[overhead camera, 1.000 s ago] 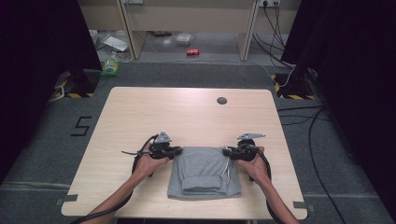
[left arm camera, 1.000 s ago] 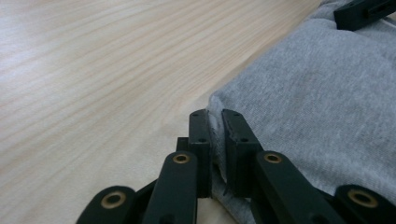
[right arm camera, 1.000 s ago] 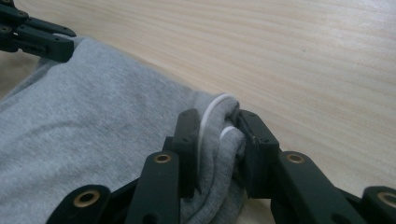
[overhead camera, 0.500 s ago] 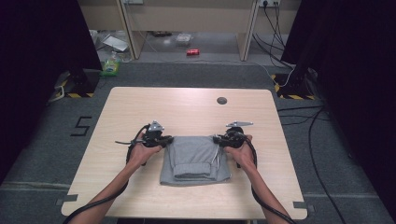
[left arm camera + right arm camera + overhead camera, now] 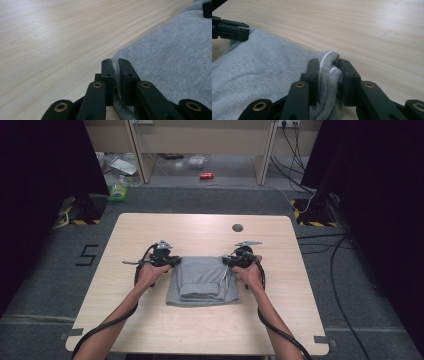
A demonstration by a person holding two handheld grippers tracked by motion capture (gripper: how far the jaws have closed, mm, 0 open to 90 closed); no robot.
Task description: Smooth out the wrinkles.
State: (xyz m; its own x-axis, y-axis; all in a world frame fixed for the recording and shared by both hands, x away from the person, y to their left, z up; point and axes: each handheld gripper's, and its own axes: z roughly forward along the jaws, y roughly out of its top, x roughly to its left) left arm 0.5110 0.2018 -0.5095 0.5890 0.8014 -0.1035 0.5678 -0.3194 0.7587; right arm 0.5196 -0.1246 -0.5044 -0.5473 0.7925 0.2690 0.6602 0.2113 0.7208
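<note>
Grey folded cotton garment (image 5: pixel 202 281) lies near the middle of the pale wooden worktop (image 5: pixel 150 227) in the high view, toward the person's side. The left tool (image 5: pixel 172 261) sits at the garment's far left corner and the right tool (image 5: pixel 226 262) at its far right corner, each in a hand, with black cables trailing back along the forearms. A small dark round disc (image 5: pixel 237 227) lies on the worktop beyond them, well apart from the cloth.

In the left gripper view, the left tool (image 5: pixel 114 62) is clenched on a thin edge of the garment (image 5: pixel 172 60), jaws almost together.

In the right gripper view, the right tool (image 5: pixel 329 65) grips a thicker bunch of the garment (image 5: pixel 262 67) (a white drawstring (image 5: pixel 325 57) runs through the fold), its jaws held apart by the cloth.
</note>
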